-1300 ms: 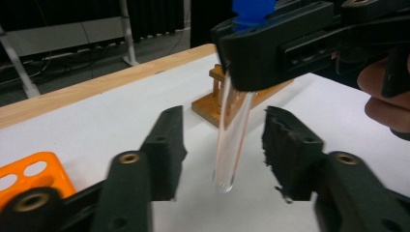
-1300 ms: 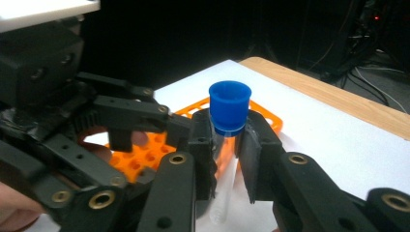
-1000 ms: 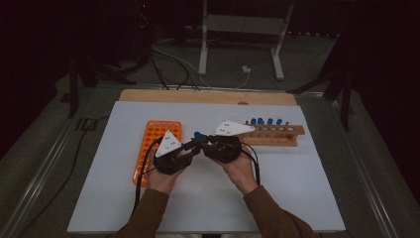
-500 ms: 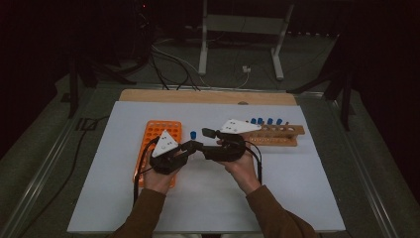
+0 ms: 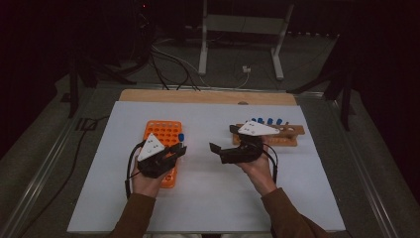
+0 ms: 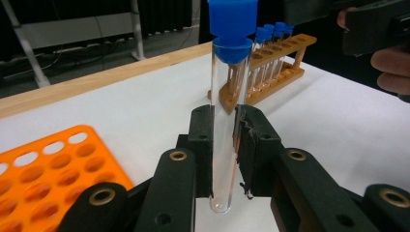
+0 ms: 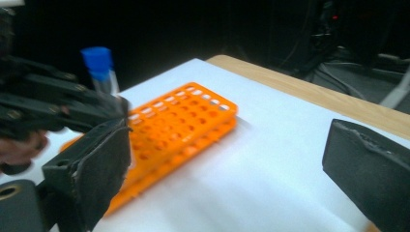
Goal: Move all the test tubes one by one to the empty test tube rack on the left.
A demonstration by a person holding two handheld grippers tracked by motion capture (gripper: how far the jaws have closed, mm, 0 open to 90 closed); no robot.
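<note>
- The orange rack point(image 5: 163, 144) lies at the desk's point(image 5: 208, 198) left, holes up, ready for tubes.
- Our left gripper point(image 6: 225, 145) clamps the tube point(image 6: 224, 125) mid-glass and upright, beside that rack, to drop in straight.
- Our right gripper point(image 5: 220, 148) hangs released, between both racks.
- The wooden rack point(image 5: 292, 135) carries the remaining tubes.

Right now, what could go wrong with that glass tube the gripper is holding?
The left gripper pinches the clear test tube low on its smooth wall, so it might slip or tip. The orange rack has small holes; a poor aim could knock the tube against the rim. Squeezing harder could crack it.
</note>
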